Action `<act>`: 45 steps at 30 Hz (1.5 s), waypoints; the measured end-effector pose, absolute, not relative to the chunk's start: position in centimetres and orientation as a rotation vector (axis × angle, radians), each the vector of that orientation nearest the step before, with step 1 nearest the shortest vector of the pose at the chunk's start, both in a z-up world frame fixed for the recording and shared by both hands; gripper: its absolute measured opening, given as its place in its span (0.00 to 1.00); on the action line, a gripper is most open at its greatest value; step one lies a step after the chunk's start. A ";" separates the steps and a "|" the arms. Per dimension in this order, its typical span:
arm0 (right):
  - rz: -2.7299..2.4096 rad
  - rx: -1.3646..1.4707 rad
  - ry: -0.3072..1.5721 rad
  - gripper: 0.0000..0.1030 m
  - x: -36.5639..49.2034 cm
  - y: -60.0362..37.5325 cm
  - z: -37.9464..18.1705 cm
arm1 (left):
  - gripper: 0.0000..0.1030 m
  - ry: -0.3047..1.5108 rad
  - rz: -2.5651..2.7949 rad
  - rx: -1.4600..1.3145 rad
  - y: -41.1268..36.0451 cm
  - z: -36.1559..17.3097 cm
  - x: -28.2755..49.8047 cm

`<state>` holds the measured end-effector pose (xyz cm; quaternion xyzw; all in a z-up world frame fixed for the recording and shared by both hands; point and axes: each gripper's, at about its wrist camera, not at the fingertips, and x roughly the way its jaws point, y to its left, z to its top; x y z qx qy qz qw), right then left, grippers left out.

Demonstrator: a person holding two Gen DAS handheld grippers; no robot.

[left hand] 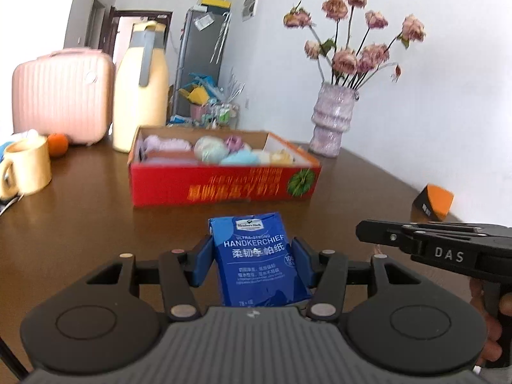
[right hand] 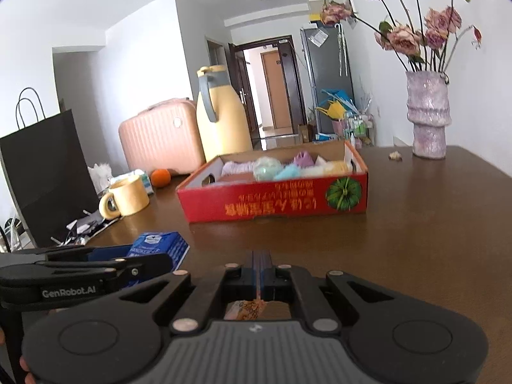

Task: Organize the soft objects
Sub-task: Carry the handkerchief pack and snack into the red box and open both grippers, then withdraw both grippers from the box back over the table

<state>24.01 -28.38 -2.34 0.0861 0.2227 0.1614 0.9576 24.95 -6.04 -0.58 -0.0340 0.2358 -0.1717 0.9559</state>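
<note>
Left gripper [left hand: 252, 252]: its two blue-padded fingers [left hand: 202, 260] press the sides of the tissue pack, one on each flank, so the claw is clamped on it.
Tissue pack [left hand: 257, 259]: a blue handkerchief packet, held between the left fingers with its printed face toward the camera and its top end sticking out past the fingertips, pointed at the red box; seen from the right wrist view [right hand: 160, 244] it hangs just above the tabletop near the front edge, left of the right gripper.
Right gripper [right hand: 262, 275]: fingers drawn together with no gap between the pads, closed on nothing that I can see; it hovers over the tabletop near the front edge, just beside the left gripper and apart from the pack.
Red box [left hand: 224, 185]: an open cardboard tray on the middle of the tabletop, beyond the pack and well apart from it.
Soft objects [left hand: 211, 148]: pastel balls and pads, lilac, mint, blue and cream, lying inside the red box.
Tabletop [right hand: 416, 240]: dark brown wood.
Far right corner: a lilac vase [right hand: 428, 115] with dried pink roses.
Left side: a yellow mug [left hand: 27, 168], an orange [left hand: 57, 144], a pink case [left hand: 62, 96] and a cream jug [left hand: 140, 86].
</note>
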 end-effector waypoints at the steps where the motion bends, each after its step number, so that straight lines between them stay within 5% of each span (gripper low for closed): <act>1: 0.337 0.176 0.442 0.02 24.9 -28.5 -1.8 | 0.52 0.469 -0.359 -0.071 -6.1 -0.1 25.6; 10: 0.321 0.252 0.404 0.02 40.1 -30.7 2.8 | 0.52 0.520 -0.440 -0.102 -7.8 5.1 41.2; 19: 0.243 0.265 0.501 0.03 52.1 -29.3 -0.9 | 0.55 0.656 -0.314 -0.098 -8.3 2.5 54.3; 24: 0.250 0.292 0.546 0.35 54.3 -28.7 -3.7 | 0.68 0.721 -0.307 -0.083 -7.9 -1.1 55.8; 34: 0.231 0.253 0.511 0.38 52.2 -29.3 -1.0 | 0.73 0.682 -0.306 -0.075 -7.6 1.0 54.2; 43: 0.202 0.130 0.456 0.60 45.3 -30.4 4.8 | 0.88 0.532 -0.238 -0.055 -5.4 6.1 47.3; 45: 0.195 0.088 0.438 0.73 43.3 -30.5 5.8 | 0.92 0.500 -0.211 -0.038 -5.0 6.9 45.3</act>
